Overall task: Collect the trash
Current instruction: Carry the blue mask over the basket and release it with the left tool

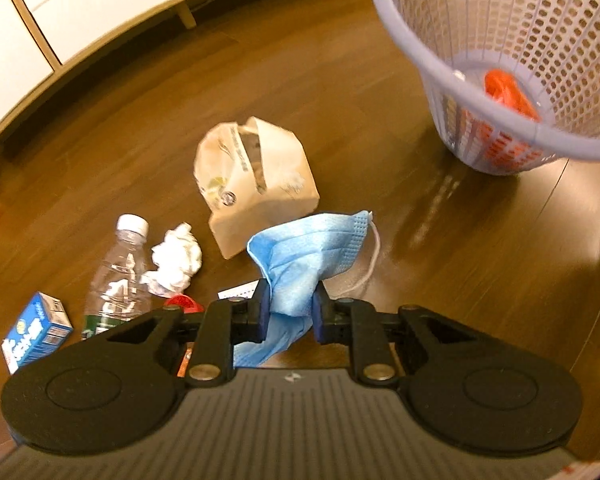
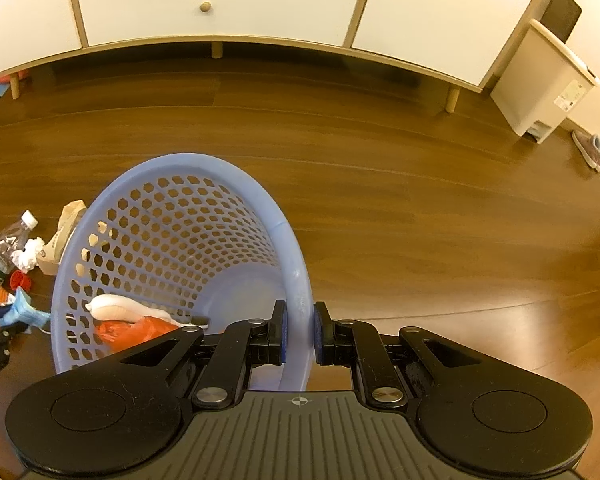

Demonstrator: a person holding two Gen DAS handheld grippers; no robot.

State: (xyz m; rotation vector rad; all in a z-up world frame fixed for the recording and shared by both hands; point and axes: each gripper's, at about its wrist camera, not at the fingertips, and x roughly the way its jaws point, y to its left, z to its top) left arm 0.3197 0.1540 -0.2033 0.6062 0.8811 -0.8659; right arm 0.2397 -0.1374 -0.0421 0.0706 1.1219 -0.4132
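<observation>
My left gripper (image 1: 290, 312) is shut on a crumpled blue face mask (image 1: 312, 248), lifted above the wood floor. My right gripper (image 2: 299, 330) is shut on the rim of a lilac perforated basket (image 2: 172, 216), which is tilted; the same basket (image 1: 500, 40) hangs at the upper right in the left wrist view. Inside lie an orange wrapper (image 2: 128, 330) and a white object (image 2: 116, 308). On the floor remain a paper bag (image 1: 256, 176), a clear bottle (image 1: 118, 264), a white tissue wad (image 1: 178, 256), a blue carton (image 1: 36, 330) and a red cap (image 1: 184, 303).
A white cabinet on wooden legs (image 2: 220, 12) runs along the back. A white pedal bin (image 2: 544, 76) stands at the far right, with shoes (image 2: 596, 156) beside it. Wood floor (image 2: 420, 208) stretches between the basket and the cabinet.
</observation>
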